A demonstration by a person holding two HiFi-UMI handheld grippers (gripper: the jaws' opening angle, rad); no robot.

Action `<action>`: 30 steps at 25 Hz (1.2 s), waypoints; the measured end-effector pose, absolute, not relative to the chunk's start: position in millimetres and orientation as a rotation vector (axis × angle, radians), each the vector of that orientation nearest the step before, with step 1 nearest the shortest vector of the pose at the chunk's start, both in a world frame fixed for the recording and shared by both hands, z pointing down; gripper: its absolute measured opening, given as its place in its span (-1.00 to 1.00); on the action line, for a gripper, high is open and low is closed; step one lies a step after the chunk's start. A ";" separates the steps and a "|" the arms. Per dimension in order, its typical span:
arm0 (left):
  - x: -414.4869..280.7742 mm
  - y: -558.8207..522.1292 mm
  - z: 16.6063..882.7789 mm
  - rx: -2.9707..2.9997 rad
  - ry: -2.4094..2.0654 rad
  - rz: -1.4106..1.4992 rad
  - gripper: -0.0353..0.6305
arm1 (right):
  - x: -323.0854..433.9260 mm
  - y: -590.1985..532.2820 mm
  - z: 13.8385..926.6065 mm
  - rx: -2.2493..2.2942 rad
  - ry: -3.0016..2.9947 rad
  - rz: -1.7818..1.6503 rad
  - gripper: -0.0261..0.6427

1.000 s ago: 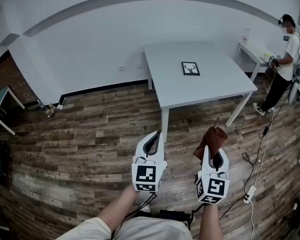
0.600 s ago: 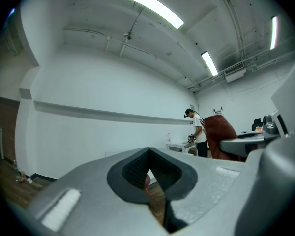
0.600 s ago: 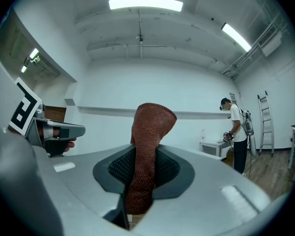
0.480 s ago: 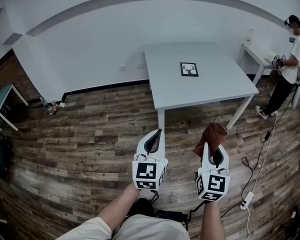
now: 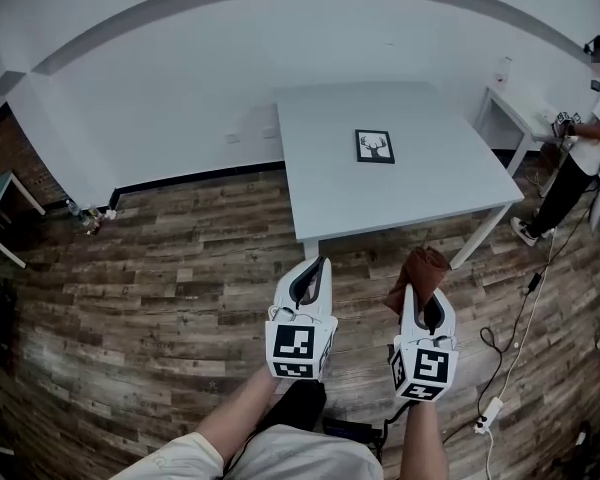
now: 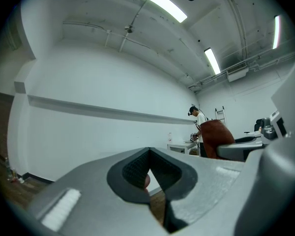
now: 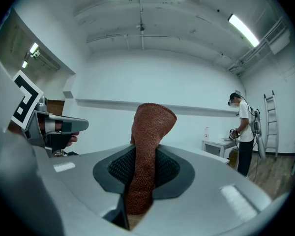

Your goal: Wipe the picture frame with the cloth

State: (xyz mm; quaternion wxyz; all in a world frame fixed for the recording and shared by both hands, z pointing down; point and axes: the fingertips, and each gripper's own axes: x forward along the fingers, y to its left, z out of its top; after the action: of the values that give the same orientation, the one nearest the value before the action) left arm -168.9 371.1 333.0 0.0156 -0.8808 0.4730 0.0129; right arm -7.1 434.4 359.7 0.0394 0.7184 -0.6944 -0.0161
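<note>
1. The left gripper has its fingers closed, tip against tip, with nothing clamped between them. It sits at the same spot in the head view as half a second ago.
2. The right gripper keeps its fingers clamped on the rust-brown cloth. The cloth stands up out of the fingertips, and its top folds over, the same as before.
3. In the right gripper view the cloth fills the gap between the dark ribbed pads and rises well above them.
4. The picture frame lies flat on the white desk, ahead of both sets of fingertips and well apart from them. It is slightly nearer the right fingers' line than the left's.
5. Since the earlier frames the desk has slid slightly left and lower in the head view. Its near edge now stands closer above the fingertips, though wooden floor still shows between them.
6. The frame has not shifted on the desk.
7. The person standing at the small side table, far right of the right fingers, now sits closer to the picture's edge than a second ago.
</note>
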 end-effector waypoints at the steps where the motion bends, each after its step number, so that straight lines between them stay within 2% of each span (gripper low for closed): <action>1: -165.1 353.7 333.1 -2.741 1.471 0.041 -0.89 | -3.4 417.5 360.1 2.197 -2.126 -0.048 -0.61; 16: -126.6 110.0 322.1 -2.725 1.489 0.023 -0.89 | 46.1 178.9 353.0 2.217 -2.100 -0.003 -0.60; 30: -1.2 -57.3 347.1 -2.688 1.563 0.013 -0.89 | 167.6 -15.2 389.2 2.070 -2.217 0.171 -0.60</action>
State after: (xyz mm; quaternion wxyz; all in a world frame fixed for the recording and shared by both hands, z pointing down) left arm -1.2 -57.3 347.1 0.0163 -0.8644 0.5026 0.0041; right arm 167.6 -15.2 389.2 0.0517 0.6804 -0.7289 0.0562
